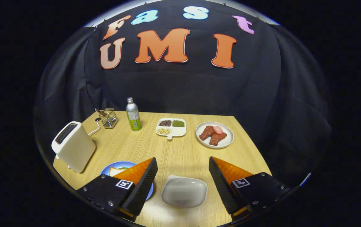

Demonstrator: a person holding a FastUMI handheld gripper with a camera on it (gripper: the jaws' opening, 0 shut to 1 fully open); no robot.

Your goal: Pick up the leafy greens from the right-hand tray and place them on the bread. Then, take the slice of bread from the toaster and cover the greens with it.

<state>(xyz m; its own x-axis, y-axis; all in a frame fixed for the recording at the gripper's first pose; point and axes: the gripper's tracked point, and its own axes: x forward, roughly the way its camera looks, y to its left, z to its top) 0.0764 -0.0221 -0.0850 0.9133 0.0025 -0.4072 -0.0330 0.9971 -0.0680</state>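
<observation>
A light wood-grain counter (183, 151) stood against black cloth walls (183, 91) that draped around its far sides.

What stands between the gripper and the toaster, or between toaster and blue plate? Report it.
Nothing visible. The open gripper faces bare table up to the toaster, ahead of its left finger; the blue plate lies right beside the toaster.

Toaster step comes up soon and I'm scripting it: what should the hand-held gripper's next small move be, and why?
Probably swing left toward the toaster, fingers apart. The hand-held gripper is open astride the white tray, which looks bare, while leafy greens already show on the bread on the blue plate. Whether a slice sits in the slot, I cannot tell.
</observation>
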